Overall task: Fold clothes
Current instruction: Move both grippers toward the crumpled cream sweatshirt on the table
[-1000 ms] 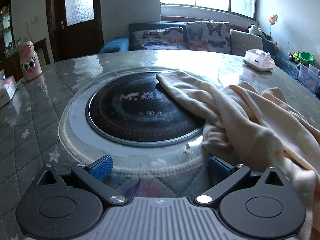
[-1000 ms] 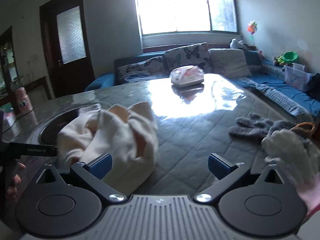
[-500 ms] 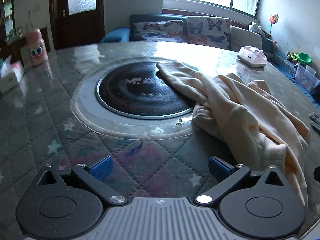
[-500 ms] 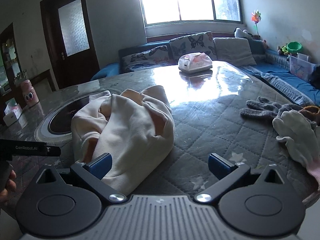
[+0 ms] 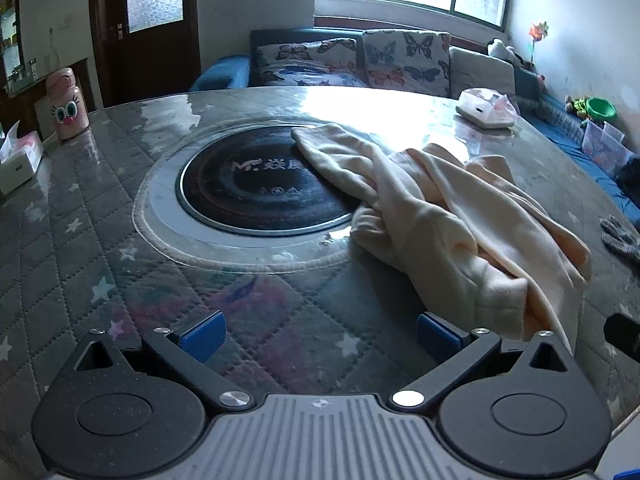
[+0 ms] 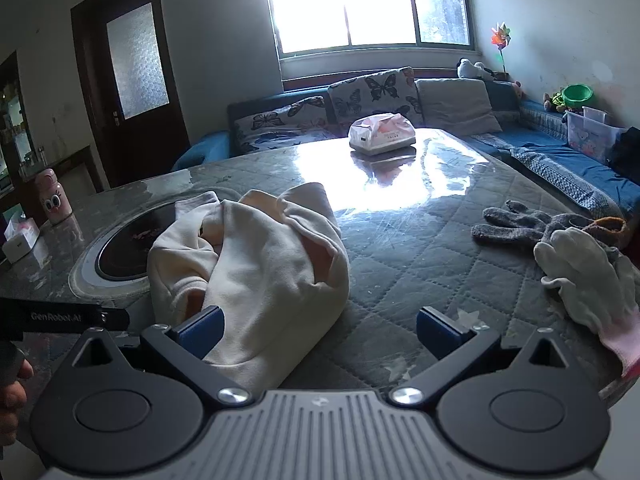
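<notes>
Daylight from a wide window (image 6: pixel 368 4) falls across a living room with a blue sofa (image 5: pixel 320 64) along the far wall. Ahead of both grippers spreads a big table (image 5: pixel 60 248) under a quilted grey cover with stars, a round black hotplate (image 5: pixel 256 188) sunk in its middle. A crumpled cream garment (image 5: pixel 440 220) lies ahead and to the right of the left gripper (image 5: pixel 320 332), one end draped over the hotplate's edge; its near end lies against the left finger of the right gripper (image 6: pixel 320 330). Both grippers have their blue-tipped fingers spread wide, holding nothing. Right of the right gripper lie a grey glove (image 6: pixel 516 226) and a white glove (image 6: pixel 588 280). Farther ahead sits a tissue pack (image 6: pixel 382 134), and far left a pink bottle (image 5: pixel 68 104).
</notes>
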A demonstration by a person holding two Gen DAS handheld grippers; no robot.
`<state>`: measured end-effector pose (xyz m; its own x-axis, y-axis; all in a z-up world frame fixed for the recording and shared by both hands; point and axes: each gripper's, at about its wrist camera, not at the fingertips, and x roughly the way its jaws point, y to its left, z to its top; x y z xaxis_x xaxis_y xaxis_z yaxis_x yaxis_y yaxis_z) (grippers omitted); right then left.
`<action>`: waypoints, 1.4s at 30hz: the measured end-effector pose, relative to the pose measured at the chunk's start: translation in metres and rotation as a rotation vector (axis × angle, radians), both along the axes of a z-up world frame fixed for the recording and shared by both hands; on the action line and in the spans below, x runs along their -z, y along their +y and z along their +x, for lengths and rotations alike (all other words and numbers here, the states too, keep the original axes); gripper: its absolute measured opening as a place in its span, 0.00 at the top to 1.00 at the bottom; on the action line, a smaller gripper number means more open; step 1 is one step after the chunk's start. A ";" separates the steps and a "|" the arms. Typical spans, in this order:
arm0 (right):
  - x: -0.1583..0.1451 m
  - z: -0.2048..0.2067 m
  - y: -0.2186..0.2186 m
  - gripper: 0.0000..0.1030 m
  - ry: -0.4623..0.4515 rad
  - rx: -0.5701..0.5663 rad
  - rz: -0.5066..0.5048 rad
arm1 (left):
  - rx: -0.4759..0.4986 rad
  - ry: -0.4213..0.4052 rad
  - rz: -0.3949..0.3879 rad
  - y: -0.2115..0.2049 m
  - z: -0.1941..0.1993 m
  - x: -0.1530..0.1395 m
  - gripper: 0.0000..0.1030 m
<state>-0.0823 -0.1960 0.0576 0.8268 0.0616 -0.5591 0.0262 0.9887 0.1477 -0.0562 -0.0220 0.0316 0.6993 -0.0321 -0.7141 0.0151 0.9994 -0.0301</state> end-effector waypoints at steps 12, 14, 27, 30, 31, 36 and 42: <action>0.001 0.001 0.006 0.00 0.014 -0.017 0.018 | 0.015 0.008 0.018 -0.010 -0.002 -0.004 0.00; 0.001 0.001 0.006 0.00 0.016 -0.020 0.019 | 0.016 0.010 0.019 -0.011 -0.002 -0.003 0.00; 0.001 0.003 0.010 0.00 0.024 -0.038 0.023 | 0.034 0.013 0.024 -0.015 -0.002 -0.003 0.00; 0.001 0.004 0.010 0.00 0.025 -0.040 0.024 | 0.041 0.013 0.026 -0.017 -0.002 -0.004 0.00; 0.001 0.004 0.011 0.00 0.025 -0.041 0.025 | 0.044 0.014 0.026 -0.018 -0.002 -0.004 0.00; 0.001 0.004 0.012 0.00 0.027 -0.047 0.027 | 0.049 0.017 0.031 -0.020 -0.002 -0.003 0.00; 0.002 0.005 0.014 0.00 0.033 -0.052 0.028 | 0.054 0.019 0.033 -0.022 -0.002 -0.002 0.00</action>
<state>-0.0774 -0.1822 0.0553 0.8033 0.1197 -0.5835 -0.0197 0.9844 0.1749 -0.0585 -0.0435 0.0339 0.6836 -0.0459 -0.7284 0.0687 0.9976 0.0016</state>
